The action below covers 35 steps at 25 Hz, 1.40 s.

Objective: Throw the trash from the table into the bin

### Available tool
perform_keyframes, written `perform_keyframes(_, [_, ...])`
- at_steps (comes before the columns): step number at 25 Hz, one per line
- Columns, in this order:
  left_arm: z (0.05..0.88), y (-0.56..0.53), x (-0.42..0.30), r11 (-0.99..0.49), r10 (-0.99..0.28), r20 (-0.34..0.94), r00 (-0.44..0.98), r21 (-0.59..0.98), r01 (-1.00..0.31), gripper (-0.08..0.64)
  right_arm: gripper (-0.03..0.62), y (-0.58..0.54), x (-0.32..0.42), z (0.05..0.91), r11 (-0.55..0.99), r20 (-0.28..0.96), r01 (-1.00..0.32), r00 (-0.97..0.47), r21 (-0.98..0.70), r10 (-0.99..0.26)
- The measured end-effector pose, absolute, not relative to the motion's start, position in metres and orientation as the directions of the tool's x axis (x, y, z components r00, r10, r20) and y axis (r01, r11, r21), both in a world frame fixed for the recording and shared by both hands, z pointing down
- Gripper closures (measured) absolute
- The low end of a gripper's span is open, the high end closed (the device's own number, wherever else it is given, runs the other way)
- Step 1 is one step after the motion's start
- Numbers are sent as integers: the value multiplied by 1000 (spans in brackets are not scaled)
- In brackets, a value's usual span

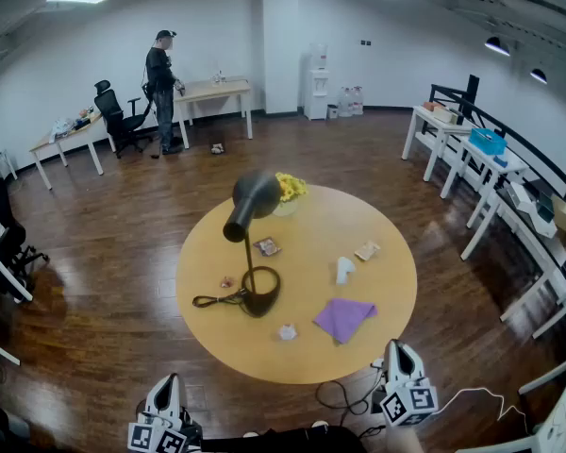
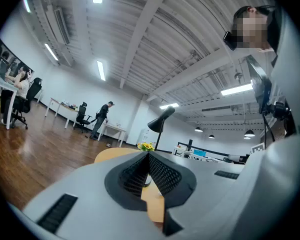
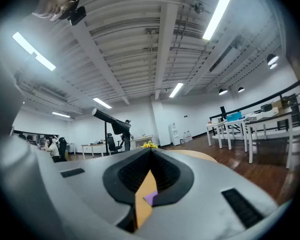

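On round table [image 1: 307, 226], white paper scrap [image 1: 344, 270], long axis near-to-far.

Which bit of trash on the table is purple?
The flat purple napkin. It is the largest piece, and the others are small and white or brownish.

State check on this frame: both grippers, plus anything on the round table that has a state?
left gripper: shut, empty, short of the table
right gripper: shut, empty
desk lamp: upright, head tilted down; cannot tell if lit
purple cloth: rumpled, lying on the table
white paper: crumpled, on the table
tan wrapper: lying flat, untouched
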<state>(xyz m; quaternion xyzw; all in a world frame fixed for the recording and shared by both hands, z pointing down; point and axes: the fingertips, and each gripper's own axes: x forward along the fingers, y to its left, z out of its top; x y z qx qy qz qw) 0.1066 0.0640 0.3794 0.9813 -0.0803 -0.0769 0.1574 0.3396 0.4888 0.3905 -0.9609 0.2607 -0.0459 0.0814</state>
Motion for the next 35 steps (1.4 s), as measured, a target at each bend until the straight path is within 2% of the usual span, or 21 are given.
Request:
perform_keyframes(11, [368,44,124,-953,-109,-174,979,298,-53,558,591,430,328,382,-795,87,-587,793,-155,-603])
perform_keyframes(17, [369,22,109,-952,-124,-180,976,299,-66,558,590,392,312,381,-764,98,-634,758,-119,-645])
perform_keyframes(19, [377,14,105,-948,-118,-169,978,312,-61,558,528,381,307,386,-761,120,-639,751,-116,-649])
perform_keyframes(25, [382,9,109,-947,-55,-132,990,321,-10,558,523,343,299,401,-728,160,-679,711,-94,-684])
perform_keyframes(28, [391,8,118,-935,-63,-113,992,355,-19,558,404,328,311,426,-696,233,-711,663,-102,-711])
perform_keyframes(33, [405,18,152,-927,-78,-90,993,372,-39,558,319,295,349,473,-643,347,-763,585,-72,-733])
perform_keyframes(34, [408,21,162,-927,-74,-82,994,373,-38,558,318,289,357,485,-633,373,-772,571,-60,-731])
perform_keyframes(35, [409,24,173,-930,-66,-70,995,365,-36,558,288,281,363,496,-620,401,-783,553,-48,-730])
